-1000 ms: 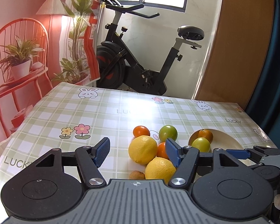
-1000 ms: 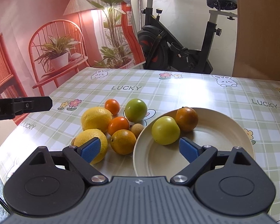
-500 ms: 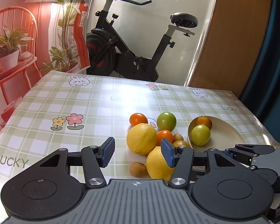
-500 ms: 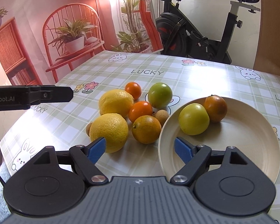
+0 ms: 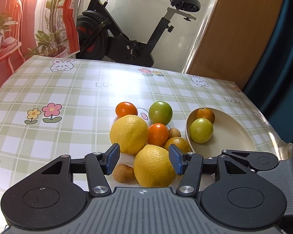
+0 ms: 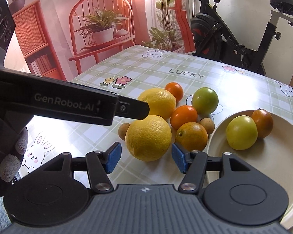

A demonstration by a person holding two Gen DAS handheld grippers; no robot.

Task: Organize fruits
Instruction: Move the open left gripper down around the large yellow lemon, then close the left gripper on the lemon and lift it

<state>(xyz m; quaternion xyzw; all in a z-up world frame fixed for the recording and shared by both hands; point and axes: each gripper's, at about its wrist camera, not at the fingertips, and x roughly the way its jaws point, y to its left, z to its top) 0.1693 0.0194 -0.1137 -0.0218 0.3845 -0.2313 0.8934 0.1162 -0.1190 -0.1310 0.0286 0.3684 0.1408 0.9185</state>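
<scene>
My left claw (image 5: pixel 144 159) hung unclenched over the near lemon (image 5: pixel 154 165), pads not touching. My right claw (image 6: pixel 144 160), jaws just narrowing, gaped before it; plate (image 6: pixel 267 165) to its right.

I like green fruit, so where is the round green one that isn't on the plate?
The round green fruit lies on the checked tablecloth at the far side of the pile, right of the small orange tangerine, left of the cream plate.

A glossy checked vinyl cloth (image 5: pixel 72 101) is covering the table, reflecting window glare. The near lemon (image 5: pixel 153 165) is showing dimpled, faintly shiny peel. The cream plate (image 6: pixel 263 159) is looking smooth and matt.
</scene>
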